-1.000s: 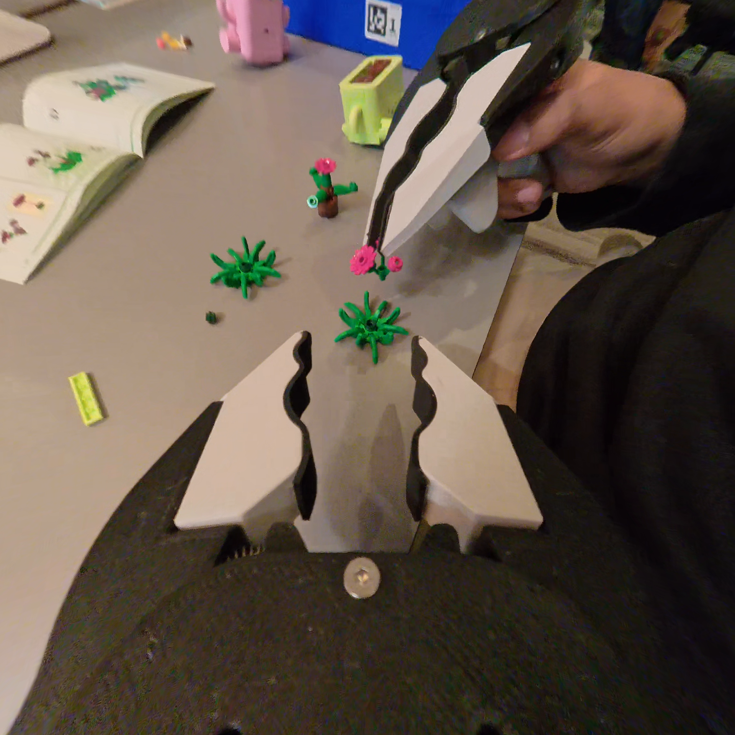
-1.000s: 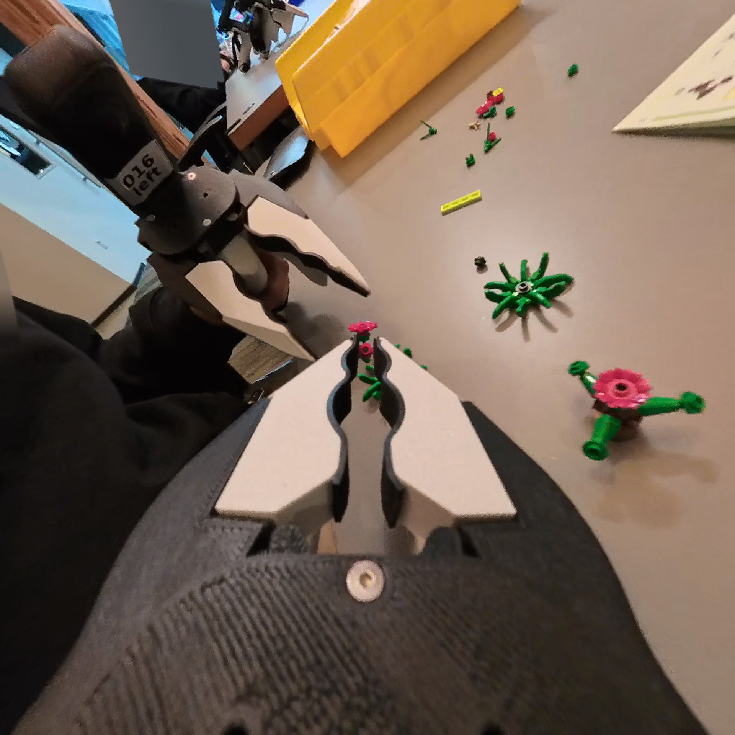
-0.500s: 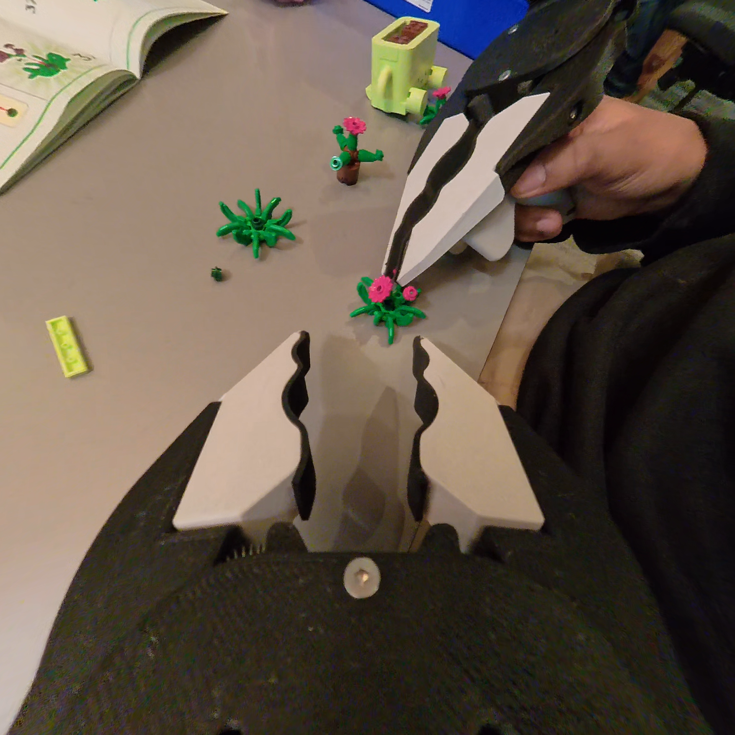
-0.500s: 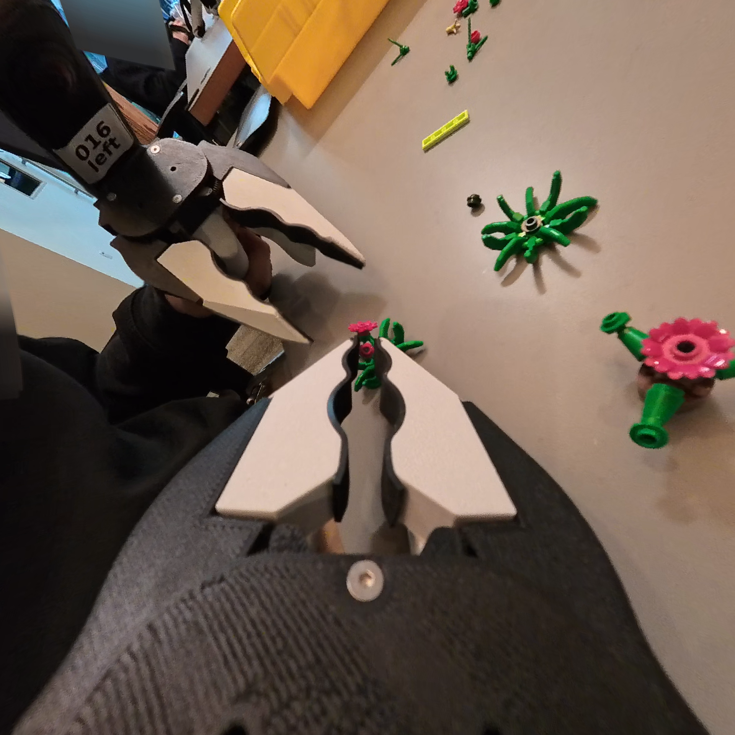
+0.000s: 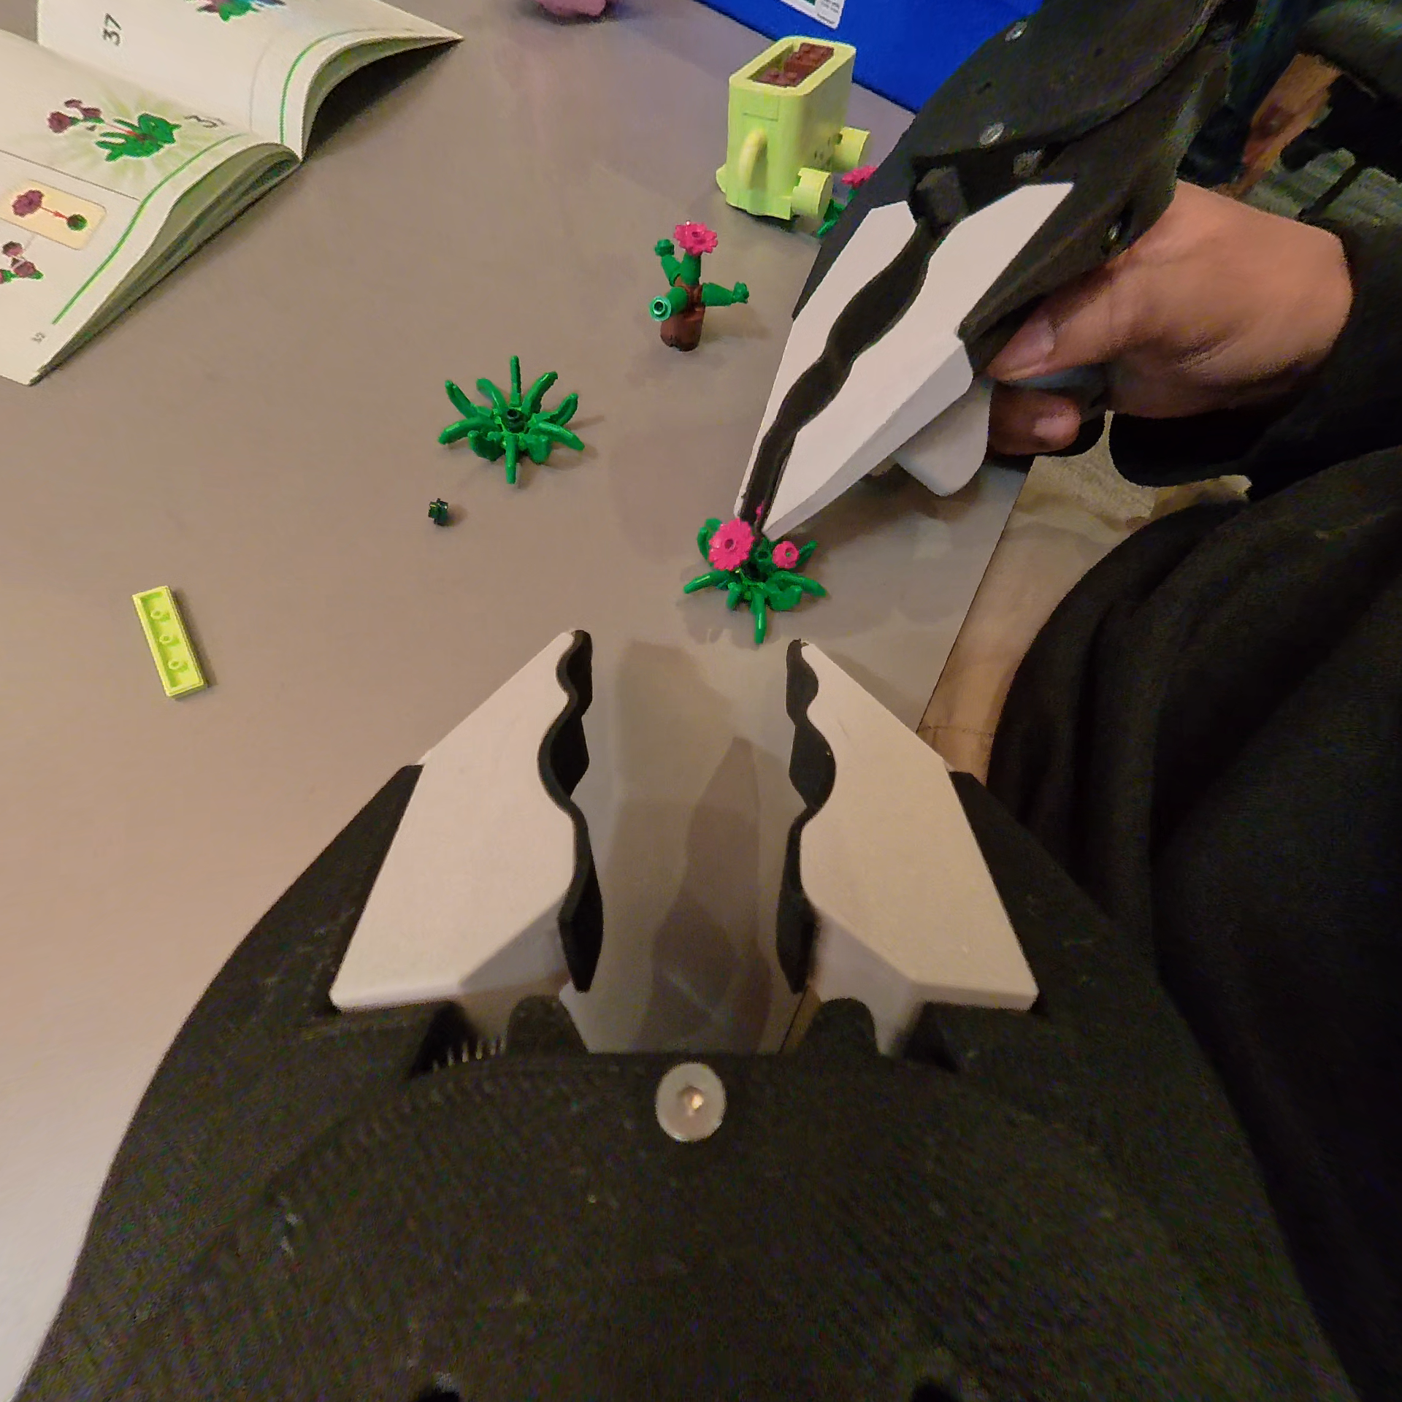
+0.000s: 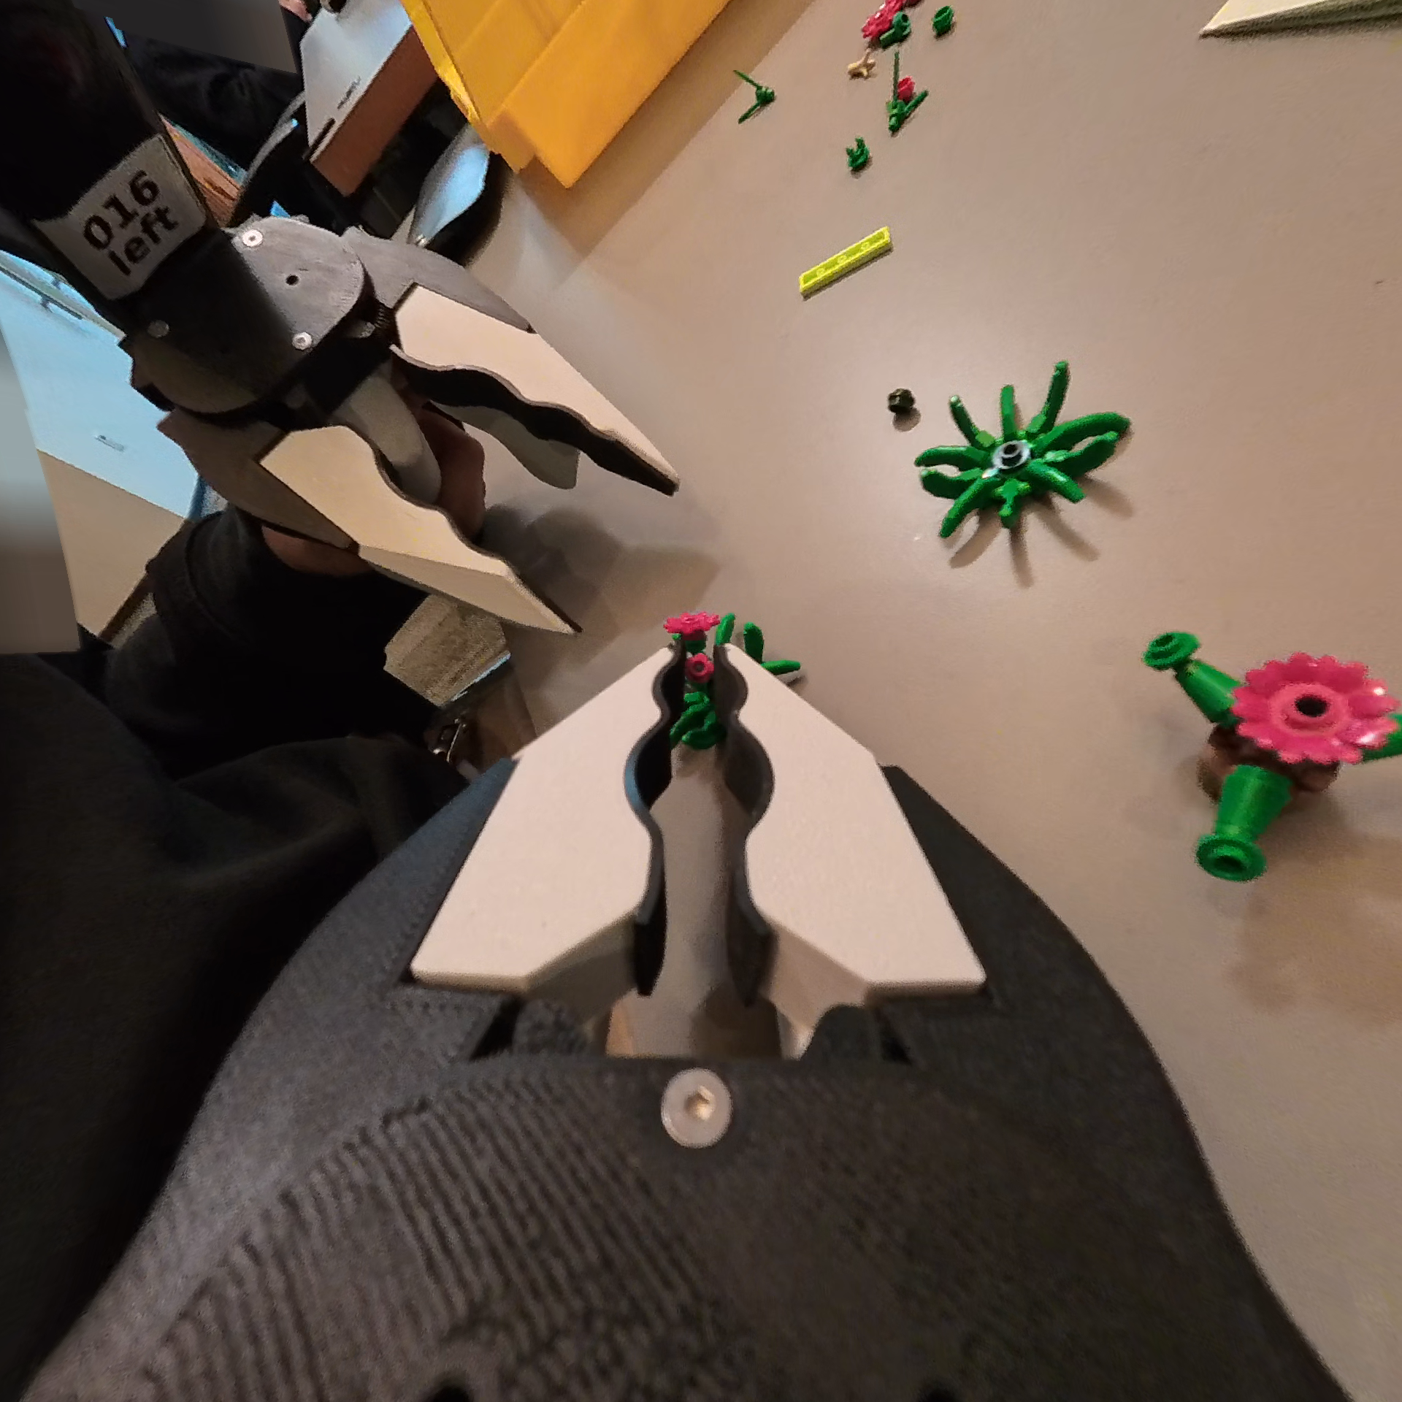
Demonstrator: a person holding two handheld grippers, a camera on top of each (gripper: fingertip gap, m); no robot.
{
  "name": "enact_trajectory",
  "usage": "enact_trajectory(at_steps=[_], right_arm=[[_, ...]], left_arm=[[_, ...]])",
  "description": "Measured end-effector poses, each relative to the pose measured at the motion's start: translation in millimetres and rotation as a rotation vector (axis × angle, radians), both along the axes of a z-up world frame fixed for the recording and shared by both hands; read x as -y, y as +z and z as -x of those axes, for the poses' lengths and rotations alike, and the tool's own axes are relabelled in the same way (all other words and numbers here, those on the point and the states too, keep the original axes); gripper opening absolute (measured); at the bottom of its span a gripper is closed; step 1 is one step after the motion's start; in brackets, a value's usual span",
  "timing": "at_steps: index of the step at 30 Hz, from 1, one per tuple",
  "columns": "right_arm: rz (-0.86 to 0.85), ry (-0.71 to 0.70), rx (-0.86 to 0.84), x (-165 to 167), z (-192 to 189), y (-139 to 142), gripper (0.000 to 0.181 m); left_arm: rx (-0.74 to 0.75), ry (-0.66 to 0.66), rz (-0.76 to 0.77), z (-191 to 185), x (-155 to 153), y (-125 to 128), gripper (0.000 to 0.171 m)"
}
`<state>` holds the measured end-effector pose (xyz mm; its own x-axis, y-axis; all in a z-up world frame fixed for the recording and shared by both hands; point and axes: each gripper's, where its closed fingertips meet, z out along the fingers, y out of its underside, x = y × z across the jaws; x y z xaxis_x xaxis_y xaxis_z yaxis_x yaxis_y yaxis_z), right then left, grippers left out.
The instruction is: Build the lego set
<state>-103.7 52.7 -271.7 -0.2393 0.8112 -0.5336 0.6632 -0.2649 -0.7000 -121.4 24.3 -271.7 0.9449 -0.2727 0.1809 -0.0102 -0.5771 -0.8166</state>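
My right gripper [image 6: 696, 654] is shut on a small pink flower stem [image 6: 698, 666] and holds it down onto a green leafy piece [image 5: 751, 588] that lies on the grey table near its right edge. In the left wrist view, the right gripper [image 5: 752, 516] comes down from the upper right, its tips at the pink flowers [image 5: 730, 544]. My left gripper [image 5: 688, 645] is open and empty, just in front of the leafy piece. It also shows in the right wrist view [image 6: 622, 557], hovering open to the left of the flowers.
On the table are a second green leafy piece [image 5: 512, 425], a small plant with a pink flower on a brown base [image 5: 686, 296], a lime plate [image 5: 168, 641], a dark stud [image 5: 438, 512], a lime pot [image 5: 789, 129], an open booklet [image 5: 136, 152], a yellow bin [image 6: 576, 68] and loose pieces [image 6: 895, 83]. The table edge [image 5: 963, 630] runs close on the right. The gap from one gripper's tips to the other's is roughly 4 centimetres.
My right gripper has carried the pink flower stem down from above the table onto the green leafy piece. My left gripper has stayed open and shifted a little.
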Motion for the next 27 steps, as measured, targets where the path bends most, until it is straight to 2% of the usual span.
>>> enact_trajectory(at_steps=[27], right_arm=[[-0.110, -0.004, -0.013, -2.0, -0.2, -2.7, 0.005]], left_arm=[[-0.015, -0.004, 0.010, -0.6, 0.4, -1.9, 0.051]])
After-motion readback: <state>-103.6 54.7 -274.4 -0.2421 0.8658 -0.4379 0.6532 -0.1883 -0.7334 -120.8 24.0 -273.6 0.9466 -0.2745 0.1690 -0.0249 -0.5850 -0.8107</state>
